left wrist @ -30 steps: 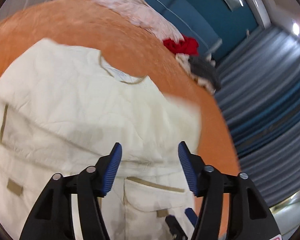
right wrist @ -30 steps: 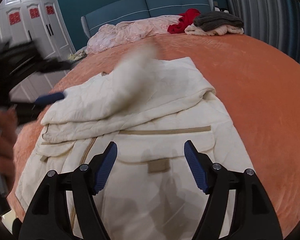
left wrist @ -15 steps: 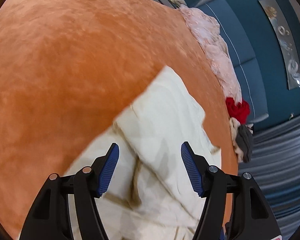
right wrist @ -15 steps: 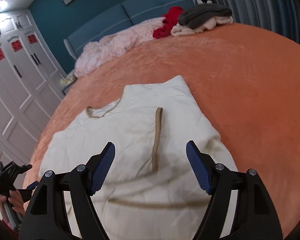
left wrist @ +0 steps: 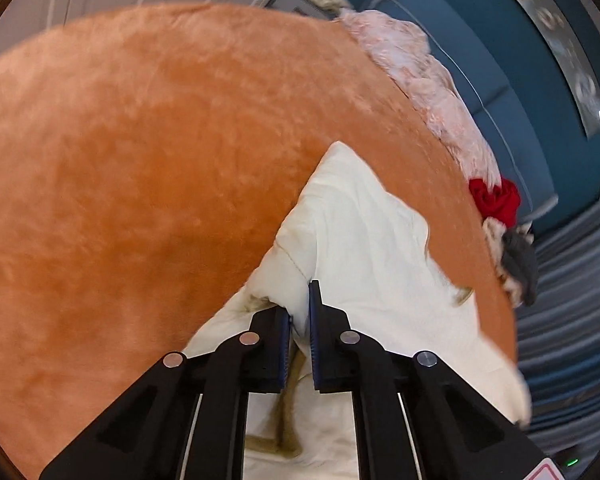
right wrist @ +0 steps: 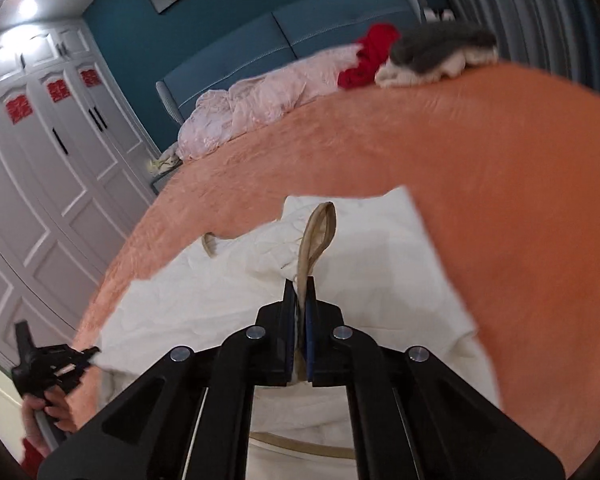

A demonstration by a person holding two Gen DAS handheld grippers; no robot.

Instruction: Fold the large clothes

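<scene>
Closed now on both sides, where half a second ago both pairs of fingers were standing wide apart above the cloth.

Left wrist view: left gripper (left wrist: 299, 312) pinching a raised fold of the cream garment (left wrist: 364, 240) between blue pads nearly together, only the thickness of cloth separating them. Garment lying on the orange bedspread (left wrist: 140, 160), running from the fingers toward 1 o'clock, its far corner pointing to 12 o'clock. Tan trim showing under the fingers at 6 o'clock. Pink quilt (left wrist: 412, 68) bunched along the blue headboard (left wrist: 480, 60) at 1 o'clock; red cloth (left wrist: 496, 200) and grey cloth (left wrist: 520, 268) lying at 3 o'clock by the grey curtain (left wrist: 572, 300).

Right wrist view: right gripper (right wrist: 300, 300) clamping a tan-edged loop (right wrist: 318, 236) of the garment (right wrist: 380, 264), pads almost touching, loop standing up toward 12 o'clock. Garment spreading flat on the bedspread (right wrist: 500, 180) to both sides. Left gripper (right wrist: 60, 364) showing at 8 o'clock, gripping the garment's edge, held by a hand (right wrist: 48, 412). White wardrobe (right wrist: 32, 160) standing at 9 o'clock; red and grey cloths piled at 1 o'clock.
</scene>
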